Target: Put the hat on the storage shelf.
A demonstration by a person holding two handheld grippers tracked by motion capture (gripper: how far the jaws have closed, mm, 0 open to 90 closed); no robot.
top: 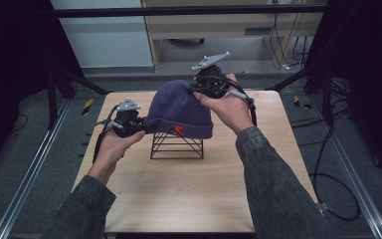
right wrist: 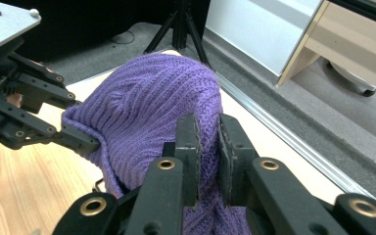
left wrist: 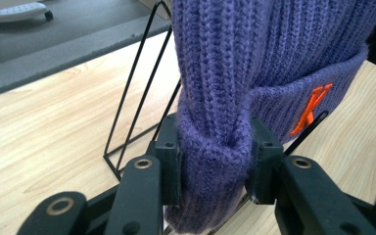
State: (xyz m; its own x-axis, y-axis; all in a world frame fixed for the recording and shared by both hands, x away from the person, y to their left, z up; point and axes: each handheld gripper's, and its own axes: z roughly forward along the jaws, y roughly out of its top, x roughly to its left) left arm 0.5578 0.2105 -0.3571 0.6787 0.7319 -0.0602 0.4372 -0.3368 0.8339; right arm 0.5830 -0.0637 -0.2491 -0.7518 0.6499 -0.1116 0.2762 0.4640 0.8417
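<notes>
The purple knit beanie (top: 179, 110) sits draped over a black wire stand (top: 177, 146) near the middle of the bench (top: 189, 199), its orange logo (top: 178, 130) facing you. Your left claw (top: 146, 126) is pinching the folded cuff at the beanie's left edge; in the left gripper view the knit (left wrist: 215, 147) bunches thickly between the two jaws. Your right claw (top: 193, 90) is pressed together on a thin fold of the crown at the far right. This looks like the step of taking the beanie off the stand, or seating it there. If you are lifting, raise both hands together and evenly so the cuff clears the wire without snagging or tipping the light stand.
</notes>
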